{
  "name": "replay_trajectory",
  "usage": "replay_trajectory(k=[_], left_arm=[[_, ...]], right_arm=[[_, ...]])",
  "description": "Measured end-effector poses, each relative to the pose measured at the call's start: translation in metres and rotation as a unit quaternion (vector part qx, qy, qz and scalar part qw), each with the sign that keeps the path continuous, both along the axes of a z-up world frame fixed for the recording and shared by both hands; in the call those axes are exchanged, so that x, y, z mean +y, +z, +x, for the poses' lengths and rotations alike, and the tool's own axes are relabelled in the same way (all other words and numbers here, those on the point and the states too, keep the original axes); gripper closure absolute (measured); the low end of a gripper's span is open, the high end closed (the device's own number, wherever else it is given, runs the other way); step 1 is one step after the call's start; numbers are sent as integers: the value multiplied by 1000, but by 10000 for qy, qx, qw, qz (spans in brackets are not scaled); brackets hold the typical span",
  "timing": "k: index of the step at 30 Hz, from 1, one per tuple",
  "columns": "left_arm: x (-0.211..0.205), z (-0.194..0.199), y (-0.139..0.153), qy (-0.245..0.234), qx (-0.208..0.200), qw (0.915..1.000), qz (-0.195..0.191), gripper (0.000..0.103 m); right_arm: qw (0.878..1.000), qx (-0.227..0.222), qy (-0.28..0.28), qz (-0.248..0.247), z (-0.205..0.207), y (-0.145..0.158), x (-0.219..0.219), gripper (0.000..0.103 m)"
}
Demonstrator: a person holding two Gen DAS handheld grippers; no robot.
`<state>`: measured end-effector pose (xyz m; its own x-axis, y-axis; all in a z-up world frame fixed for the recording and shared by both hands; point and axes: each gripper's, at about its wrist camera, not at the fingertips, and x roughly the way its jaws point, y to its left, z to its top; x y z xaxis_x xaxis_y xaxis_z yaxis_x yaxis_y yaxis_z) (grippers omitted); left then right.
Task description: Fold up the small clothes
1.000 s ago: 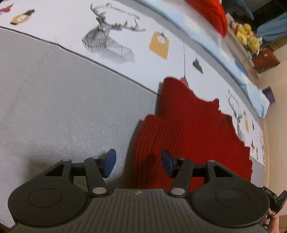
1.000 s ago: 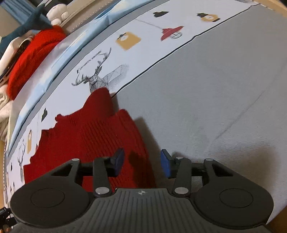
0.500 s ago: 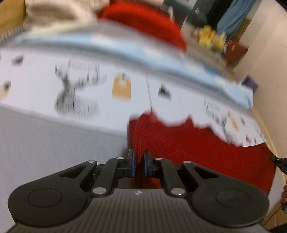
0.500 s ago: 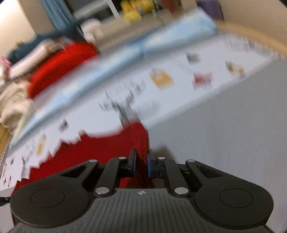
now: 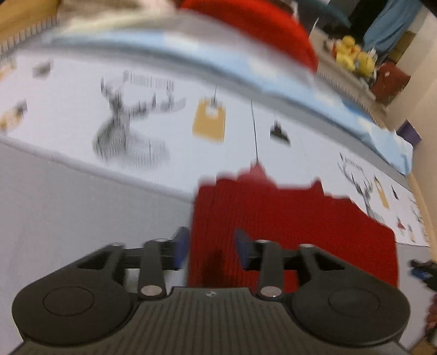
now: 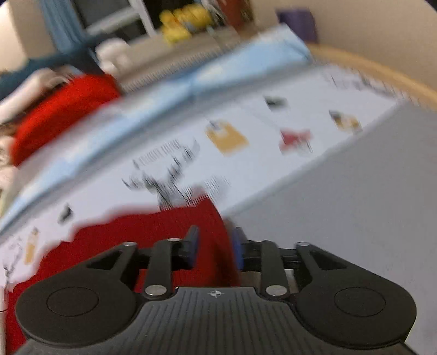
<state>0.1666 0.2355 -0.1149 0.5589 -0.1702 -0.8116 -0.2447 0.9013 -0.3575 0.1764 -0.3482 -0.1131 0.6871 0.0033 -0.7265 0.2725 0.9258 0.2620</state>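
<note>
While both views are smeared with blur, the main facts read clearly enough. Red knit (image 5: 286, 226) lies on the grey sheet (image 5: 68, 204), lower centre-right of the left view and lower left of the right view (image 6: 123, 245); its far edge reaches onto the printed white band (image 5: 164, 90).

Left gripper (image 5: 210, 247): fingers apart and opening. The knit's left edge shows between them, pads not pressing on it. Right gripper (image 6: 214, 247): fingers apart, a narrower gap, also opening. The knit's right edge fills that gap; whether the pads touch it, blur won't let me say, but they don't look clamped.

Risks, as a judgement:
- Fold may spring back or slump once let go. Ribbed knit looks thick and springy, and both edges are being let go at once.
- A pad could snag the loose knit on the way out and drag a corner askew, if a gripper pulls away before its fingers clear the cloth. Right side is more exposed, with less clearance.
- Far edge looks ragged and uneven, so a next fold taken from here could come out crooked.

Containers: none in view that I can make out. A second red heap (image 5: 254, 24) sits at the top of the left view beyond a pale blue strip (image 5: 273, 82); yellow soft toys (image 6: 185, 21) top centre in the right view, on a ledge, not in anything visible.
</note>
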Motion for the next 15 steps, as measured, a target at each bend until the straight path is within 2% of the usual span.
replay_trajectory(k=[2,3,5,6,8,9,11,12,14,15], left_arm=[[4,-5,-15,-161,398,9981,-439,42],[3,-8,-23,-306,609,9964,-509,42],[-2,-15,-35,-621,942,9929,-384,42],[-2,-19,-39,-727,1045,9913,-334,43],[-3,-28,-45,-838,1154,9892,-331,44],[-3,-31,-45,-864,1127,9891,-379,56],[-4,-35,-40,-893,941,9906,-430,89],[-4,-39,-33,-891,749,9926,-340,89],[-3,-48,-17,-804,303,9958,-330,90],[1,-53,-9,-684,71,9966,-445,90]], right_arm=[[9984,518,180,123,1,-12,-3,60],[9968,751,235,149,-2,-17,-4,59],[9935,1097,272,132,-8,-26,-8,55],[9916,1239,301,197,-13,-30,-8,51],[9881,1452,377,340,-20,-36,-15,51],[9866,1543,370,391,-24,-39,-18,51],[9848,1626,327,518,-32,-42,-22,51],[9837,1645,328,647,-37,-42,-24,53],[9826,1583,434,864,-42,-41,-24,86],[9847,1404,516,892,-47,-35,-22,91]])
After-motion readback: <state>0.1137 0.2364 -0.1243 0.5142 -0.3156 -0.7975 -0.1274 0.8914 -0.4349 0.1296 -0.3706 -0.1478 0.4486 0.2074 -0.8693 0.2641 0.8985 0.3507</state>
